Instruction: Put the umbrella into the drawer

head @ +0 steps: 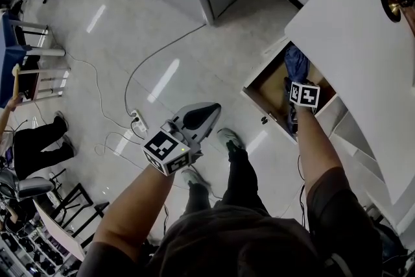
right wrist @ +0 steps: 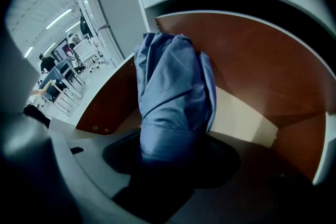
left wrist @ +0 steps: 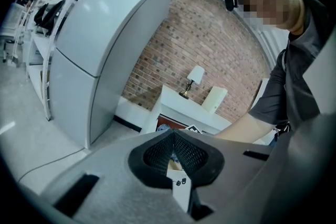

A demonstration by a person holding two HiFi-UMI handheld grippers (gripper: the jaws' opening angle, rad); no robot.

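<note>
Open wooden drawer (right wrist: pixel 252 60), folded blue umbrella (right wrist: pixel 173 97) bunched in right claw (right wrist: pixel 168 162), apparently gripped

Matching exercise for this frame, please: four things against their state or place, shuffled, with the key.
1 umbrella
2 left gripper
3 drawer
4 lamp

A open
B on the cabinet
C jaws together, empty
D blue, gripped

Pairs: 1-D, 2-C, 3-A, 4-B
</note>
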